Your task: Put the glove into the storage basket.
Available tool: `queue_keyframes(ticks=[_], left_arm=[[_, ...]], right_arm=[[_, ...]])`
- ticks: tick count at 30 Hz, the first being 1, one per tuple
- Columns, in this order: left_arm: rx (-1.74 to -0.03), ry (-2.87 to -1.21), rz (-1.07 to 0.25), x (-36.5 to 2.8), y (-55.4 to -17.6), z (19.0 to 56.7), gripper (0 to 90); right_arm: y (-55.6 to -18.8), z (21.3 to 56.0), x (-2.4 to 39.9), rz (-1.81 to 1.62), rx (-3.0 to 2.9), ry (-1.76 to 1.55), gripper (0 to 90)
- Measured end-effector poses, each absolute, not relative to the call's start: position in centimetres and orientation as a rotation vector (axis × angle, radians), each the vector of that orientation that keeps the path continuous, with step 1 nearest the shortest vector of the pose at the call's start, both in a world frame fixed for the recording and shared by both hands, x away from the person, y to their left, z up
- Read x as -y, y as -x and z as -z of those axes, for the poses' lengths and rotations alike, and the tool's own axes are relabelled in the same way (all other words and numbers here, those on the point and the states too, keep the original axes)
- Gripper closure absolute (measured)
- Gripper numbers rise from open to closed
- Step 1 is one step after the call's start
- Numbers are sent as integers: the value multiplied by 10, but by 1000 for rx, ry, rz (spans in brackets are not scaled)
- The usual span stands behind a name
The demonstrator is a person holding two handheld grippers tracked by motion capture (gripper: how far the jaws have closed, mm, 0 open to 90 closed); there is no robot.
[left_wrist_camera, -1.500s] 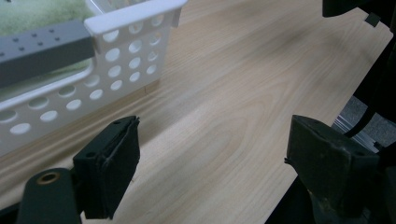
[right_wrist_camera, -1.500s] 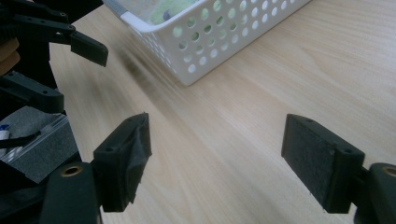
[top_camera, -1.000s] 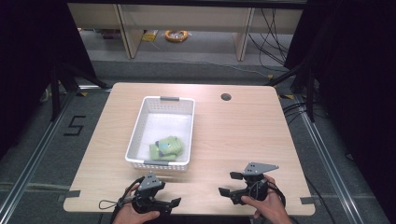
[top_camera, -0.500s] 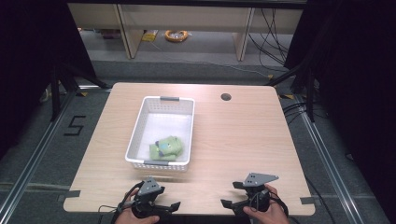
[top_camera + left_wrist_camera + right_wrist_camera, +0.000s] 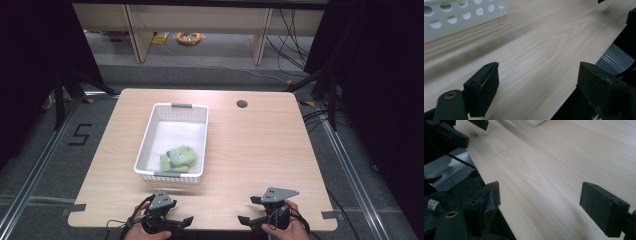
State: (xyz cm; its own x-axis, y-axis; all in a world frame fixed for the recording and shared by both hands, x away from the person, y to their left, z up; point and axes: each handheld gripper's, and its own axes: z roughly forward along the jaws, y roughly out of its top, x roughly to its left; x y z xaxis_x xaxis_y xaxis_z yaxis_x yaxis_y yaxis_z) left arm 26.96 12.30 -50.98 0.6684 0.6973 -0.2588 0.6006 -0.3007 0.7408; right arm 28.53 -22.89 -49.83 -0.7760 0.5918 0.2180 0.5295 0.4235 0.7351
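I am holding both tools low over the near edge of the table [image 5: 260, 145], one in each hand. My left gripper [image 5: 176, 221] is sitting near the front left part of the tabletop, just in front of the white basket [image 5: 150, 131], and its jaws are standing wide apart with nothing between them; in the left gripper view I am looking past them at bare pale wood, with the basket's perforated wall [image 5: 461, 17] showing at the top left and the table's edge running off to the right. My right gripper [image 5: 251, 210] is resting well apart from the left one, toward the front right, and its jaws are likewise spread open and empty (the right gripper view is showing only wood grain between the two black pads).

The green soft item [image 5: 178, 158] is lying inside the basket, at its near end, close to the wall that faces me. I cannot tell exactly what the item is from here. The basket itself is sitting on the left half of the table, and a small round hole [image 5: 242, 104] is showing in the tabletop farther back on the right.
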Motion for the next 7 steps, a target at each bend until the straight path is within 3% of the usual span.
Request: queue_keyframes(ticks=[7], left_arm=[[-1018,-2027,-130,-125,-270,509,151]], right_arm=[[-286,498,229,-1286,-2589,-1023,176]])
